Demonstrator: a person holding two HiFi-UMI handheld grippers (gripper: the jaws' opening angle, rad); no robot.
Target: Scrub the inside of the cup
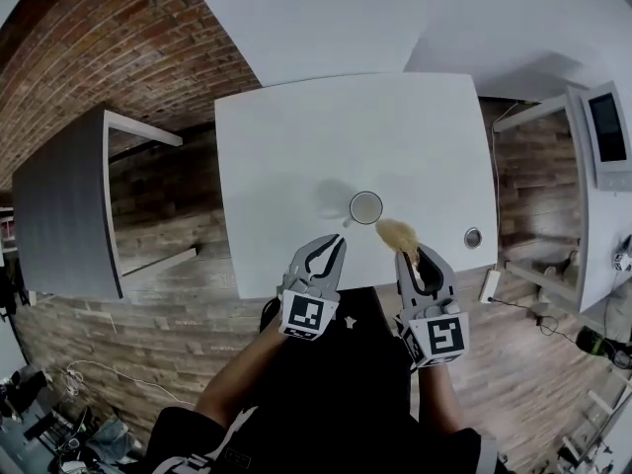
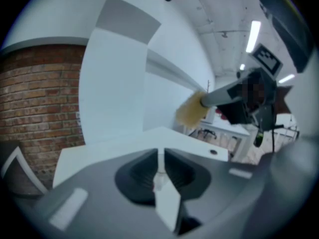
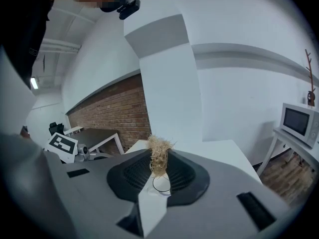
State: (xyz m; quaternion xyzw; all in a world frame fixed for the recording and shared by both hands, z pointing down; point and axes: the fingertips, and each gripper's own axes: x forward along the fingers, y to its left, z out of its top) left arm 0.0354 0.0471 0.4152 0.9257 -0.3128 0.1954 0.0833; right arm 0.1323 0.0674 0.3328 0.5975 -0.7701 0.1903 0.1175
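Clearance first: white rectangular table (image 1: 296, 146) is bare tabletop behind and to the left of the small white cup with a side handle (image 1: 365, 207). The cup stands upright in the near-right part, set back from the near edge. A small round metal disc (image 1: 473, 237) sits flush in the top near the right front corner, apart from the cup. A dark grey desk (image 1: 59, 205) is off to the left and a white side unit with a microwave (image 1: 607, 131) off to the right, each with a strip of wood floor between it and the table.

Right gripper (image 1: 410, 255) is over the near edge, jaws clamped on a tan fibrous scrubber bundle (image 1: 397, 232). The scrubber tip is just beside the cup's near-right rim, outside it. Whether they touch I can't tell.

Left gripper (image 1: 336, 245) hangs at the near edge, near the cup's left side. Its jaws are barely parted, a thin slit with nothing in it.

Cup interior shows only a pale surface.
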